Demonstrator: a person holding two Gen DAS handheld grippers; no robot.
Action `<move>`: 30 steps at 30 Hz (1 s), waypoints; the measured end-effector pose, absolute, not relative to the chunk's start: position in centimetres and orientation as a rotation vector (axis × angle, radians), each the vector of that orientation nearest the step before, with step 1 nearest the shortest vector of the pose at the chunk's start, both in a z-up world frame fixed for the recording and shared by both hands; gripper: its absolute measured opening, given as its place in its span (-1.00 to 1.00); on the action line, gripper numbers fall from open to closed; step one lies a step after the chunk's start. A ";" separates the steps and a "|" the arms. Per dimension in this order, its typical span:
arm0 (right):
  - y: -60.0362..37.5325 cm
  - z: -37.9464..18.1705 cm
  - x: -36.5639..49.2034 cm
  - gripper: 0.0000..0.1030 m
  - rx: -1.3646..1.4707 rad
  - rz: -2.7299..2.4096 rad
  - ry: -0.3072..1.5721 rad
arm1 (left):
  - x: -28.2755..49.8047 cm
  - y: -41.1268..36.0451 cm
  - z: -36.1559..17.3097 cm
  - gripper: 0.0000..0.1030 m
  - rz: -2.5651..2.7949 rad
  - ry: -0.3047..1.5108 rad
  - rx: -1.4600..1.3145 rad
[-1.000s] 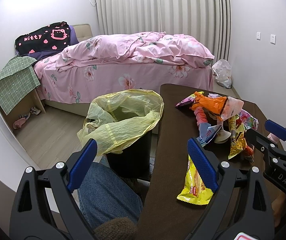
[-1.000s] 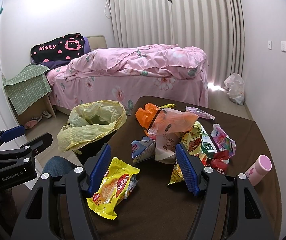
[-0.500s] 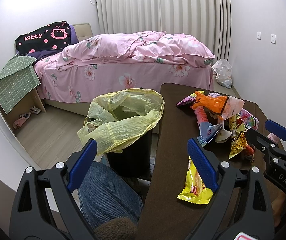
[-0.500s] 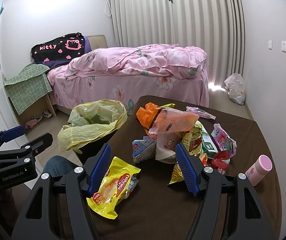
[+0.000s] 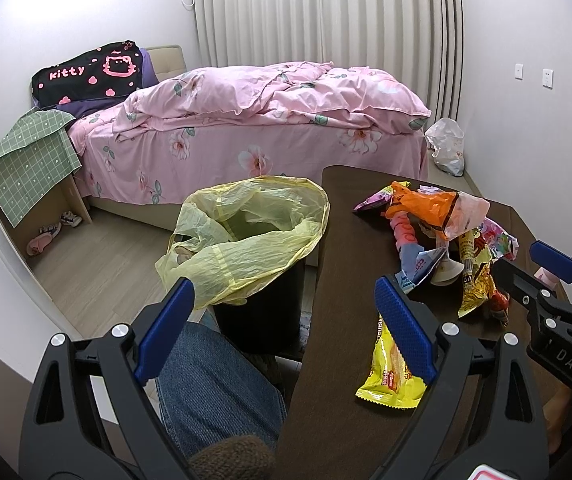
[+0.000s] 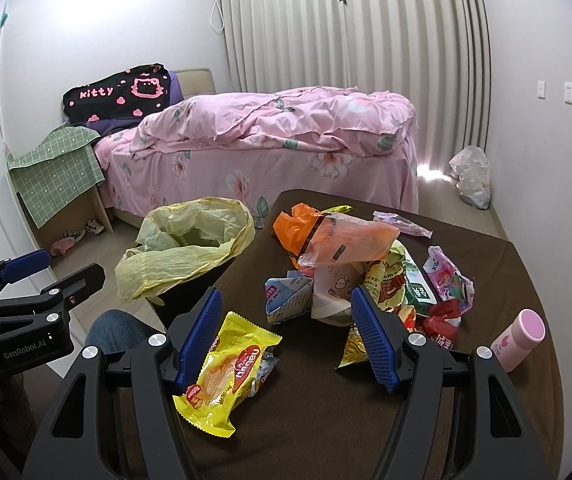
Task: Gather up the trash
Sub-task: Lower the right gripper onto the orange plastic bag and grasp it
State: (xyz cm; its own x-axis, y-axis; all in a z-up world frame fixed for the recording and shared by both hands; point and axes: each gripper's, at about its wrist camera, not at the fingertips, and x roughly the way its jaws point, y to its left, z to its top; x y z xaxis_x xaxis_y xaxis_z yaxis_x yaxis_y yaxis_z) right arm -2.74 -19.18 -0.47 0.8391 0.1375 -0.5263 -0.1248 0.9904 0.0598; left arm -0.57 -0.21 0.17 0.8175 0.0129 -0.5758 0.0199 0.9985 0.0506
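Right claw [image 6: 288, 338]: jaws spread wide, empty, held low over the near end of the counter [image 6: 326, 432]. Left claw [image 5: 283, 322]: likewise wide open and empty, off the counter's left edge above a denim knee [image 5: 213, 384]. Nearest item: yellow wrapper [image 6: 227, 372], lying flat just under and inside the right claw's left finger, apart from the rest; judged the easiest first pick. Advice: shift the right claw a little left so the wrapper sits midway between the fingers, come down until the pads straddle its crinkled middle, close fully since thin film slips, then lift clear before swinging. Just ahead of the claw: heap of wrappers [image 6: 370, 284], overlapping and touching, with an orange bag [image 6: 342, 238] on top; take pieces singly from the top so neighbours do not drag off the counter. Right of the claw: pink bottle [image 6: 520, 338], possibly not trash, leave aside. Ahead and left: bin [image 6: 189, 248] with yellow liner, mouth open, close beside the counter's edge. Beyond: bed [image 6: 286, 148].
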 end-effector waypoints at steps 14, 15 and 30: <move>-19.2 -0.4 -2.8 0.23 0.022 0.136 0.557 | -0.5 -0.2 0.2 0.69 -0.004 0.616 0.054; -19.3 -0.4 -2.8 0.23 0.022 0.132 0.556 | -0.5 -0.2 0.0 0.69 -0.004 0.619 0.052; -28.6 -3.9 -3.9 0.23 0.087 -0.087 0.593 | 2.1 -4.2 -6.7 0.69 -0.325 0.802 0.067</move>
